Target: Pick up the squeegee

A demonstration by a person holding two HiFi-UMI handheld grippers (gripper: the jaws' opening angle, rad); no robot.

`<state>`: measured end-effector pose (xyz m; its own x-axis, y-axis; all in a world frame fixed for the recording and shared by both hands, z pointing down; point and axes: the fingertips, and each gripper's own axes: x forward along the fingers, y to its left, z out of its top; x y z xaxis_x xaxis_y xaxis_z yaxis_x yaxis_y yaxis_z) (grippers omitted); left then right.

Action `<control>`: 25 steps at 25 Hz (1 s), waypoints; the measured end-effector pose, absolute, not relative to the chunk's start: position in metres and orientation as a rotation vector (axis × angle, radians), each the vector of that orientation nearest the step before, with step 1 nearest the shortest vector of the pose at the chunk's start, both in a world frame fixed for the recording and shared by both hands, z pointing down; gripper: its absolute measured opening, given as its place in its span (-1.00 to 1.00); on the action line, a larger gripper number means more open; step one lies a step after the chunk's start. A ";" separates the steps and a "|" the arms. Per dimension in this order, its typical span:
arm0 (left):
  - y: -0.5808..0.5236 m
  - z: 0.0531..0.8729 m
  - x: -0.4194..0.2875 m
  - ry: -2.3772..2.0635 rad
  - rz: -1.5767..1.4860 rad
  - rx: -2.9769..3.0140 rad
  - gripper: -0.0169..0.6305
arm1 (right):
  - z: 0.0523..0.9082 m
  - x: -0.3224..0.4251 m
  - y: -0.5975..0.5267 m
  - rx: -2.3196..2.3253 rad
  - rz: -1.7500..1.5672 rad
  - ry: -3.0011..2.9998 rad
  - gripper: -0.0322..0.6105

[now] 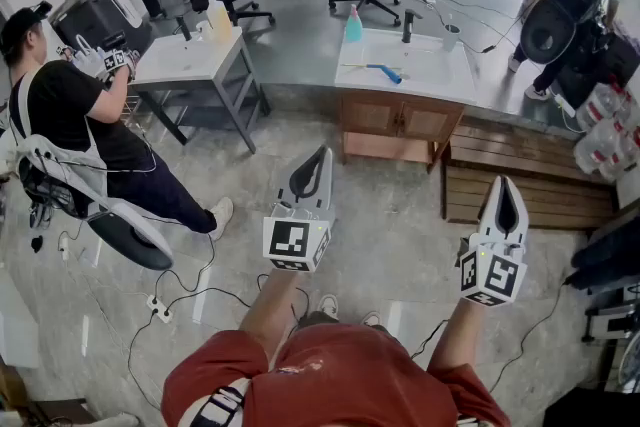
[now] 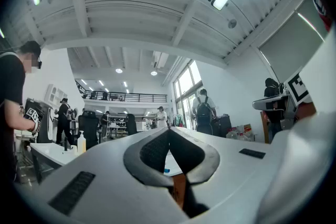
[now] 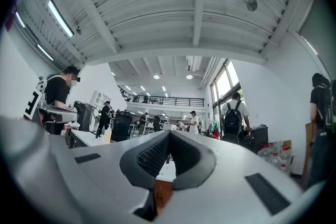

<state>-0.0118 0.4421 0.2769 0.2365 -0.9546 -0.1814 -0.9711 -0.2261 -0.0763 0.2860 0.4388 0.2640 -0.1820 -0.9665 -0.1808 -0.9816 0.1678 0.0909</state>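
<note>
While left tongs (image 1: 322, 153) and right tongs (image 1: 501, 183) sit closed, empty, the squeegee (image 1: 387, 72) looks indistinct.

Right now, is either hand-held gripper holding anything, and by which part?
Nothing is held. The left hand-held gripper and the right hand-held gripper both have jaws shut together, empty. The squeegee lies apart on the sink counter.
</note>
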 end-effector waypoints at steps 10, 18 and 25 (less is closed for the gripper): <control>0.433 0.283 -0.100 1.846 0.163 -2.334 -0.89 | 0.273 0.203 0.426 -1.978 0.252 2.349 -0.88; 0.420 0.291 -0.152 1.818 0.173 -2.347 -0.89 | 0.278 0.143 0.420 -1.976 0.253 2.333 -0.88; 0.416 0.292 -0.180 1.824 0.177 -2.345 -0.89 | 0.278 0.114 0.415 -1.966 0.248 2.339 -0.88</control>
<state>-0.1802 0.4159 0.2915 0.2469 -0.9495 -0.1937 -0.9690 -0.2403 -0.0571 0.1136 0.4154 0.2775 -0.1757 -0.9711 -0.1614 -0.9834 0.1655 0.0744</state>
